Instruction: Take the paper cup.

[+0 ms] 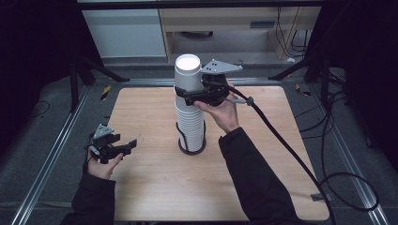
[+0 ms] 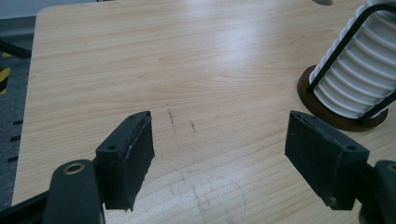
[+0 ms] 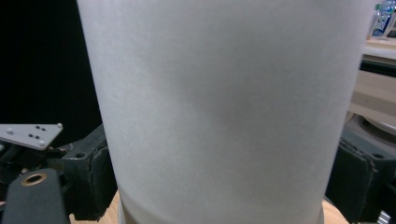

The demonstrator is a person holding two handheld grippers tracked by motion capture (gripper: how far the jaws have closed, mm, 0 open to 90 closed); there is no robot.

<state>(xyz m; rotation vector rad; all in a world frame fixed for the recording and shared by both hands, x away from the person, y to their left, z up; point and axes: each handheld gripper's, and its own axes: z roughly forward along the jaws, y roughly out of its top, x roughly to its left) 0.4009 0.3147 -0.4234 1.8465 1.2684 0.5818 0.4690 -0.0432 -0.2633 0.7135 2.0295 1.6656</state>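
Note:
A tall stack of white paper cups [image 1: 190, 124] stands upside down in a black wire holder [image 2: 345, 37] on a round brown base [image 1: 191, 149] at the middle of the wooden table [image 1: 155, 187]. The top cup [image 1: 187, 75] sits highest on the stack, and my right gripper [image 1: 185, 94] is shut on its wall from the right side. In the right gripper view the cup's white wall [image 3: 219, 93] spans the space between both pads. My left gripper [image 1: 124, 140] hovers open near the table's left edge, with nothing between its jaws [image 2: 219, 158]. The ribbed cups [image 2: 359, 79] lie to its right.
The right gripper's thick black cable [image 1: 281, 140] trails across the table's right half and off the near right corner. Metal rails [image 1: 51, 154] run along both sides of the table. Light-coloured furniture [image 1: 225, 23] stands beyond the far edge.

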